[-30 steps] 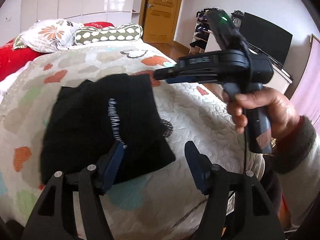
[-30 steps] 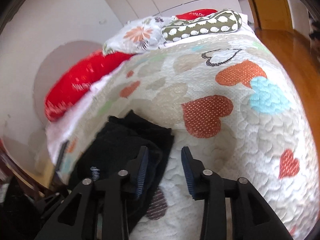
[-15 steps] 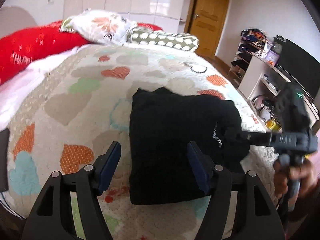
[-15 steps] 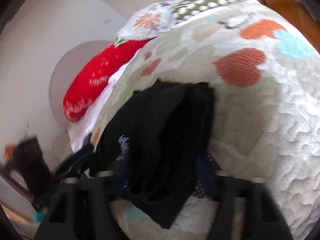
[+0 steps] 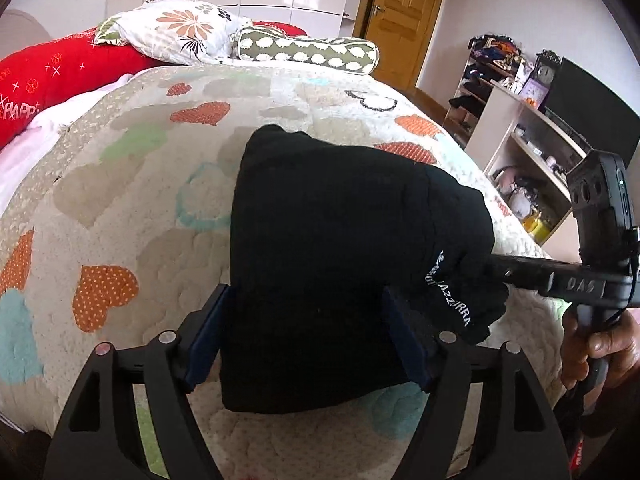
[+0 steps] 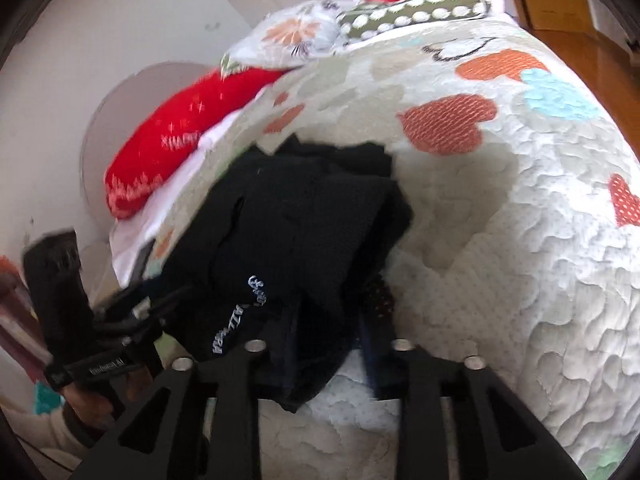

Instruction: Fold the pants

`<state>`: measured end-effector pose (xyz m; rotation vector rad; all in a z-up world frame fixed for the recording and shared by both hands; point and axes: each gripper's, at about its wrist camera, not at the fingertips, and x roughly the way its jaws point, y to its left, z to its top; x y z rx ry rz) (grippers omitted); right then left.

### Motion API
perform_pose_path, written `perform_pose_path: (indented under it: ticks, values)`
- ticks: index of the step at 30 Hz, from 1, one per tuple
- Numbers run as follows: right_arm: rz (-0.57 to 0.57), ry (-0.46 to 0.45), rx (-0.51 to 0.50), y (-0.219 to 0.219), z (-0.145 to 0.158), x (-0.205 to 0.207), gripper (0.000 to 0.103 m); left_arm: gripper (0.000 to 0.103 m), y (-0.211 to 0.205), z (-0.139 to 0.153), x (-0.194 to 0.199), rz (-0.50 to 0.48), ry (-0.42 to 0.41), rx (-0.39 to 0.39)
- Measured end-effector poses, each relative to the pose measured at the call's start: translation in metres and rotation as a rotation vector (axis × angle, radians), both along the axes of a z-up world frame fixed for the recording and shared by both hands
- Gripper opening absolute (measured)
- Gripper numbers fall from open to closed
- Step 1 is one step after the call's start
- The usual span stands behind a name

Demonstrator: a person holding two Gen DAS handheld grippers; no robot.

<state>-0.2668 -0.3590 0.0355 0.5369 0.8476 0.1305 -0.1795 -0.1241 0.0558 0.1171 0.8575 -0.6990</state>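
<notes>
Left wrist: left gripper (image 5: 306, 336) jaws apart, straddling near edge of folded black pants (image 5: 340, 248) on quilt (image 5: 120, 200); right gripper (image 5: 496, 270) reaches into the pants' right side.
Right wrist: right gripper (image 6: 326, 344) clamped on pants (image 6: 288, 232) edge, cloth bunched between blurred fingers.
</notes>
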Motion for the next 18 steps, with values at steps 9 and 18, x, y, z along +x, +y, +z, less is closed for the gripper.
perform_pose_path:
  ticks: [9, 18]
  values:
    - [0.055, -0.117, -0.233, 0.018, 0.054, 0.041, 0.037, 0.075, -0.001, 0.019, 0.019, 0.064, -0.049, -0.007]
    - [0.258, 0.020, -0.313, 0.052, 0.008, 0.117, 0.021, 0.081, -0.003, -0.005, 0.033, 0.094, -0.001, 0.038]
